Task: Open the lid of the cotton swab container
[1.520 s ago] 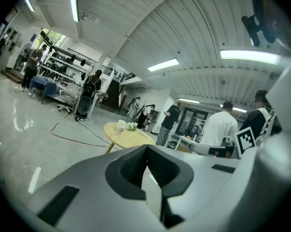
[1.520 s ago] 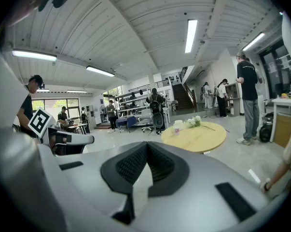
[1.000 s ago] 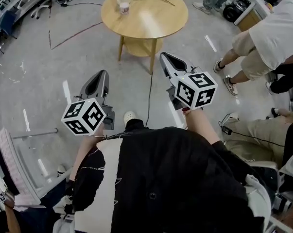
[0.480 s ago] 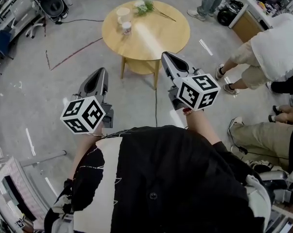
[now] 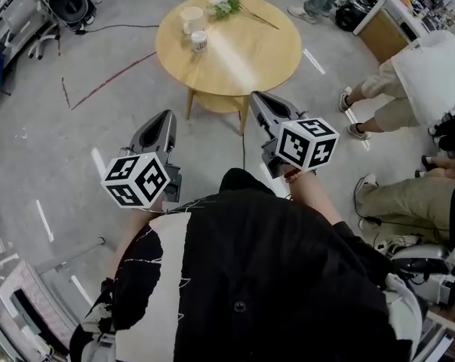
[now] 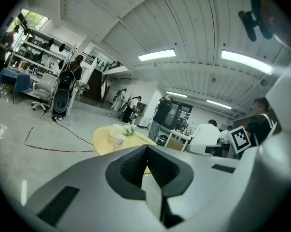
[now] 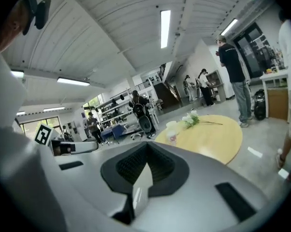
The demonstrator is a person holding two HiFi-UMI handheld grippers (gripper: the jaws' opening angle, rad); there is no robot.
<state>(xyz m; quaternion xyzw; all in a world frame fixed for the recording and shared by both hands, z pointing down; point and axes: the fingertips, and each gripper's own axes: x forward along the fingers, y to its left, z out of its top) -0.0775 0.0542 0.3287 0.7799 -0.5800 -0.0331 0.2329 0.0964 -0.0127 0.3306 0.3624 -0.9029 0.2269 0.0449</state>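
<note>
A small white cotton swab container (image 5: 199, 41) with a red label stands on the far left part of a round wooden table (image 5: 246, 55), next to a white cup (image 5: 191, 17) and a sprig of white flowers (image 5: 225, 2). Both grippers are held up over the floor, well short of the table. The left gripper (image 5: 165, 116) is shut and empty, and so is the right gripper (image 5: 255, 96). The left gripper view shows the container (image 6: 119, 140) small beyond the shut left gripper (image 6: 146, 148). In the right gripper view the container (image 7: 172, 138) sits past the shut right gripper (image 7: 146, 147).
A black cable (image 5: 242, 138) runs over the grey floor under the table. People sit and stand at the right (image 5: 423, 89). A red line (image 5: 106, 81) marks the floor on the left. A speaker and equipment (image 5: 61, 2) stand at the far left.
The table has drawn slightly nearer and lower in the head view. Both grippers stay shut, raised and pointed toward it.
</note>
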